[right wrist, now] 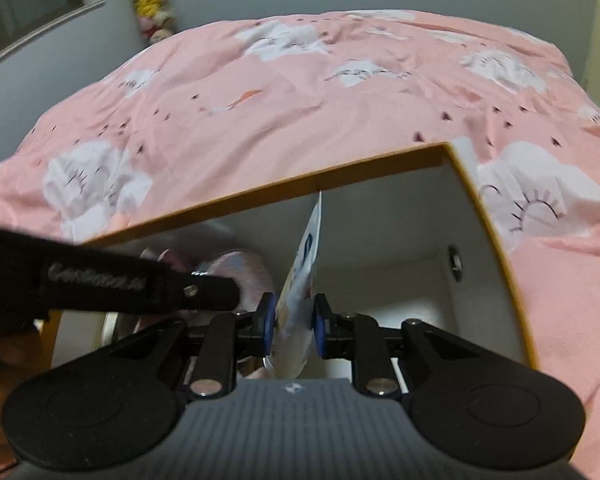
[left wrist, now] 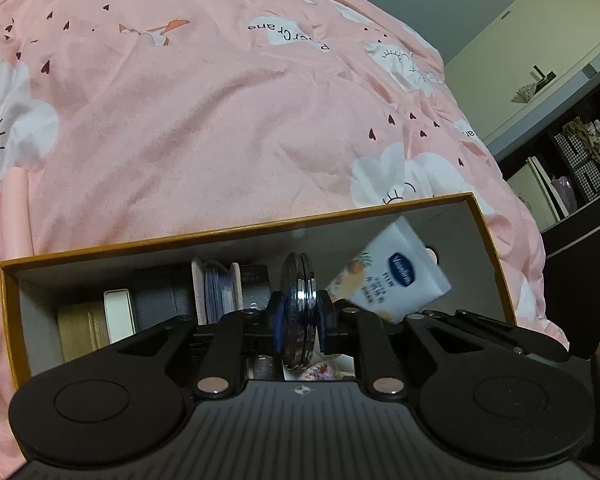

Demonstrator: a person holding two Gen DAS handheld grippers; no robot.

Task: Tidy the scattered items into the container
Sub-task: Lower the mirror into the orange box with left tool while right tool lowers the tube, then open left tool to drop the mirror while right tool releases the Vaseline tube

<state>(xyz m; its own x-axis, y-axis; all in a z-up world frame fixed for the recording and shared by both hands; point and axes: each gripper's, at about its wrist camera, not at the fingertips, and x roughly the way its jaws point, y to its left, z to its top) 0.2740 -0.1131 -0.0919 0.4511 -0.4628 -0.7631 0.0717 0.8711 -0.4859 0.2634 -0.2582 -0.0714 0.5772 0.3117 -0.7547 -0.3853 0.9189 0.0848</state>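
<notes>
On the pink bedspread (left wrist: pixel 204 128) sits the open cardboard box (left wrist: pixel 236 232), its orange rim and grey inner walls stiff enough to take things dropped in, though a box on soft bedding will likely shift if pushed from the side. Along its far wall a row of small boxes and a card holder (left wrist: pixel 218 292) stand on edge, packed close, so anything new has to go into the free right half. Over that half, the right gripper (right wrist: pixel 291 325) is clamped on a soft white tissue pack (left wrist: pixel 392 276), which hangs edge-on between its pads, tilted; it looks light and squashy, so a pinch across the middle holds it well and it should survive a drop. Smallest is the round disc-shaped case (left wrist: pixel 298 308) in the left gripper (left wrist: pixel 299 320), held by its flat faces, upright, above the middle of the box; the blue pads sit right against it, so I judge it gripped, if only lightly. Hard, smooth and glossy, perhaps a mirror or compact, it could slip or crack, so it wants lowering close to the floor of the box before letting go
</notes>
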